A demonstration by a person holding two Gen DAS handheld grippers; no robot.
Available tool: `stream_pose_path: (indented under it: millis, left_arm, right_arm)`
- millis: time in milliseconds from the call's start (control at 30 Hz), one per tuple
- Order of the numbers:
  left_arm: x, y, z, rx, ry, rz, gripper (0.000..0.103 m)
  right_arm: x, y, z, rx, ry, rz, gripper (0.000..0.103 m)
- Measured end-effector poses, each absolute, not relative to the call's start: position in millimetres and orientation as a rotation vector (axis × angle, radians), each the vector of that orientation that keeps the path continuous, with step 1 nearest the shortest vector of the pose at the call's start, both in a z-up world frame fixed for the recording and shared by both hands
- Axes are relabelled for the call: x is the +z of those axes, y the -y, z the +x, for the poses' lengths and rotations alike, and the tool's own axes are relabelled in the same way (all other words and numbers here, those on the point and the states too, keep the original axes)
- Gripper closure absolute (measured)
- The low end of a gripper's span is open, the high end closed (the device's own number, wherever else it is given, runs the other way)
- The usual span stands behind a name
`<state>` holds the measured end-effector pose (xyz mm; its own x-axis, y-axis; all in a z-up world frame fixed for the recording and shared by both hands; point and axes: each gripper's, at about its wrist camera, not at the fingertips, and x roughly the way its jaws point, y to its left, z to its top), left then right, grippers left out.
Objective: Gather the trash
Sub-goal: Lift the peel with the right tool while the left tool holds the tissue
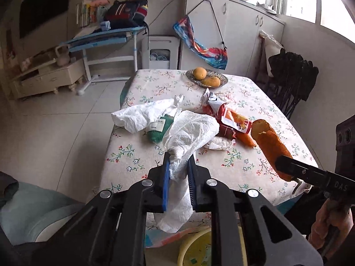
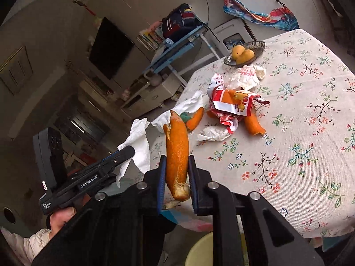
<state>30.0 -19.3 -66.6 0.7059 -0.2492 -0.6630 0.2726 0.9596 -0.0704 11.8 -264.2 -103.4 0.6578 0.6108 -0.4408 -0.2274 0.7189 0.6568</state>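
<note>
Left gripper [image 1: 178,166]: jaws pinched on white paper towel [image 1: 190,133], tail hanging below. Right gripper [image 2: 176,170]: jaws clamped on orange peel strip [image 2: 177,150], tip projecting ahead. Beyond both jaws: red-white wrapper [image 2: 230,106].

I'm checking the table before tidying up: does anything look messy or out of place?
Yes. Litter is strewn mid-table: crumpled tissue, a torn red wrapper and orange peel, near the fruit bowl on the tablecloth.

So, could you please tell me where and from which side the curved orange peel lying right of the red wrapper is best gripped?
Probably at the curved orange peel by its free pointed end, from the near table edge: that end lies clear on the tablecloth, while its other end tucks under the red wrapper.
</note>
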Motion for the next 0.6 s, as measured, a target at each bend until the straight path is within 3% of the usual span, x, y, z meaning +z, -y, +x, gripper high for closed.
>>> stream_pose_path:
  millis: [600]
  left_arm:
    - [-19.6, 5.8, -23.8, -0.296, -0.624, 0.047, 0.088]
  right_arm:
    - [-85.5, 263.4, -31.6, 0.556, -0.642, 0.591, 0.083]
